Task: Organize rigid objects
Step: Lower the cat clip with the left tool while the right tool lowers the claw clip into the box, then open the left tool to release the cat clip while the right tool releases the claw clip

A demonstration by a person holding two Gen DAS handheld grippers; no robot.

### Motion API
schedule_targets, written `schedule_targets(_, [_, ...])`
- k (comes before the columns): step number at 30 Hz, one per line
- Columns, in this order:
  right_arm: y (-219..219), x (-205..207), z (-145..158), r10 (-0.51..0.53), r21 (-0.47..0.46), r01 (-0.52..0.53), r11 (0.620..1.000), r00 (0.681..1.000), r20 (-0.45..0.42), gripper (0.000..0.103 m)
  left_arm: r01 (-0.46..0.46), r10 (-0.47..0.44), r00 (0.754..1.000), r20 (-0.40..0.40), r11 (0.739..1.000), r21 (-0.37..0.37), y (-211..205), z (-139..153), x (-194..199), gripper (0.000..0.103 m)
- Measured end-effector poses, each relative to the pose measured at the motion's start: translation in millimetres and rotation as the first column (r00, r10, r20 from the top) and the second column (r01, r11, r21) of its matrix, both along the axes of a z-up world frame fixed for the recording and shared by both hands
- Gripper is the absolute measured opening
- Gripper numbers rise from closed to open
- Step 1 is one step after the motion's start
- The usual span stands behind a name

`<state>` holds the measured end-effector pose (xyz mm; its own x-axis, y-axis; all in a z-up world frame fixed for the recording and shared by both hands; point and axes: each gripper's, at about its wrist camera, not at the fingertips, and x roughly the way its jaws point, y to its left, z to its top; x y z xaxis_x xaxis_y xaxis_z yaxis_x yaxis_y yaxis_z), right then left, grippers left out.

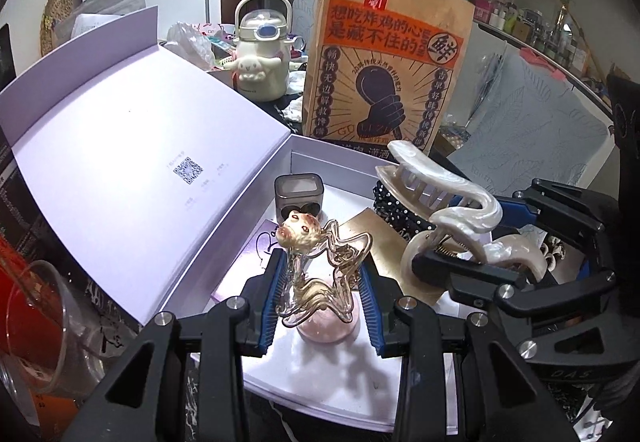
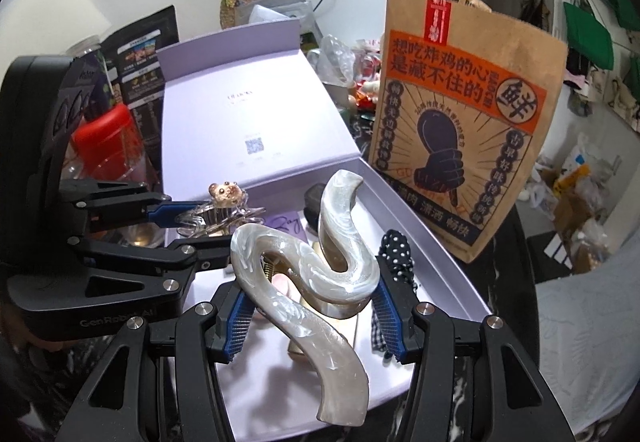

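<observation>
Sitting between jaws: pearly hair claw (image 2: 308, 266)

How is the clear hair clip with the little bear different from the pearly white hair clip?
The clear bear clip is see-through and slimmer; the pearly white clip is opaque, marbled and bulkier. The bear clip carries a bear charm; the white clip is plain. The left gripper holds the bear clip, the right gripper the white. Both are wavy claw clips held over the lilac box.

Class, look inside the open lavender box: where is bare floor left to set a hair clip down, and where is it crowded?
Bare floor in the lavender box: near edge, below the pink disc. Crowded: grey case, polka-dot scrunchie at the back.
</observation>
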<state>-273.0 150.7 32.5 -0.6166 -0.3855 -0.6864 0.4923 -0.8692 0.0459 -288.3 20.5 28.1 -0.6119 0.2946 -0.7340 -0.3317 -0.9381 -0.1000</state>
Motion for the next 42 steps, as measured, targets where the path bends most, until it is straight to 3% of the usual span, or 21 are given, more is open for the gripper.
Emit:
schedule_targets(20, [0.3,-22.9,-32.2,-0.069,0.067,0.067,0.995,0.997,0.02,0.053,-0.042,0.046,0.998,0.049,0.996,-0.075,1.5,-26.2,-23.3,0.035])
schedule_targets(42, [3.2,-39.0,-40.1,-0.086,0.034,0.084,0.996,0.995,0.052,0.054,-0.084,0.097,0.987,0.127,0.991,-0.105,0.3,-44.6,-43.1,0.035])
